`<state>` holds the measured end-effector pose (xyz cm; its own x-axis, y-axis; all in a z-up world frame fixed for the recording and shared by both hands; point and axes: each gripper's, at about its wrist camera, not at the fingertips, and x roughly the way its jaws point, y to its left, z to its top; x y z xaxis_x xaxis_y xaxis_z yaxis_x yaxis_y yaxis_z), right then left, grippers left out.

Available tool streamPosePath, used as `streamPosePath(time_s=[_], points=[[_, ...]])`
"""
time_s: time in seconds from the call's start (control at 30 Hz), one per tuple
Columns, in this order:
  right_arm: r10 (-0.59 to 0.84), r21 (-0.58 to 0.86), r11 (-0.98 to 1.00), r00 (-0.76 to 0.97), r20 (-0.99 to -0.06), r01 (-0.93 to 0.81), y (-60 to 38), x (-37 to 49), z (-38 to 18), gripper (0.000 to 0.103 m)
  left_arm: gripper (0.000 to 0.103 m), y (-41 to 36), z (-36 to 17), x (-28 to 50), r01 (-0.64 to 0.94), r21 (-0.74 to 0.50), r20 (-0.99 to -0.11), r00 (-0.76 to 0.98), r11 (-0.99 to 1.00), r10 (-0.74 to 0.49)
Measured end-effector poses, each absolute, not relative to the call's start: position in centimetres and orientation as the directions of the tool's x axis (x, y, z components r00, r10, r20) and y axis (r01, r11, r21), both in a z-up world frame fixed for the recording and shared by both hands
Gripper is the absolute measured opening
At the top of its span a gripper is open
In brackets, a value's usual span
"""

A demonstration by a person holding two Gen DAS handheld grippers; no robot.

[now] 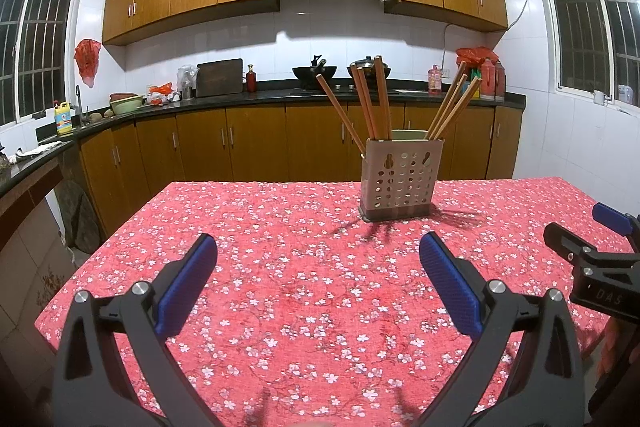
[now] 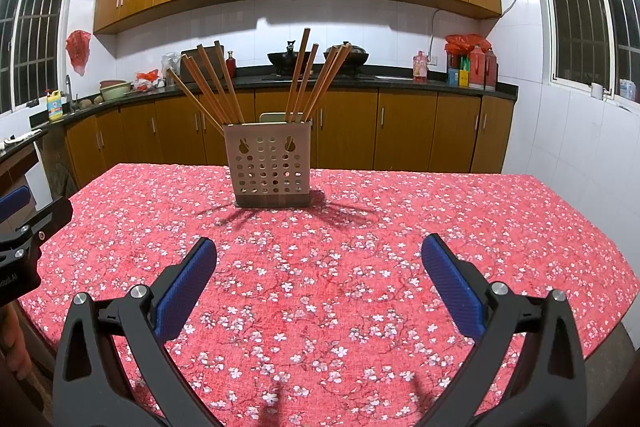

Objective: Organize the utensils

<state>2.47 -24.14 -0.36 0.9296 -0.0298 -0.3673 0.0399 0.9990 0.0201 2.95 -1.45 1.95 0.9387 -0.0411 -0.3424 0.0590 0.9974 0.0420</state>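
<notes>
A beige perforated utensil holder [image 1: 398,179] stands upright on the red floral tablecloth [image 1: 280,267], past the table's middle. Several wooden chopsticks [image 1: 372,99] stick out of it, fanned left and right. The holder also shows in the right wrist view [image 2: 272,165] with its chopsticks [image 2: 304,79]. My left gripper [image 1: 318,247] is open and empty, well short of the holder. My right gripper [image 2: 318,251] is open and empty too, also short of it. The right gripper shows at the right edge of the left wrist view [image 1: 600,259]; the left gripper shows at the left edge of the right wrist view [image 2: 24,235].
The tablecloth [image 2: 440,227] covers the whole table. Behind it run wooden kitchen cabinets [image 1: 256,143] with a dark countertop [image 1: 280,93] carrying a wok, bottles and bowls. Barred windows sit on both side walls.
</notes>
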Motion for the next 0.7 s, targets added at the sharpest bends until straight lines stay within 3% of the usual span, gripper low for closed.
streamPosePath(time_s=[0.7], points=[[-0.029, 0.020, 0.999, 0.928, -0.371, 0.039, -23.83, 2.48, -0.45, 0.101, 0.099, -1.89, 1.17, 2.97, 0.065, 0.034, -0.357, 0.933, 0.997, -0.048]])
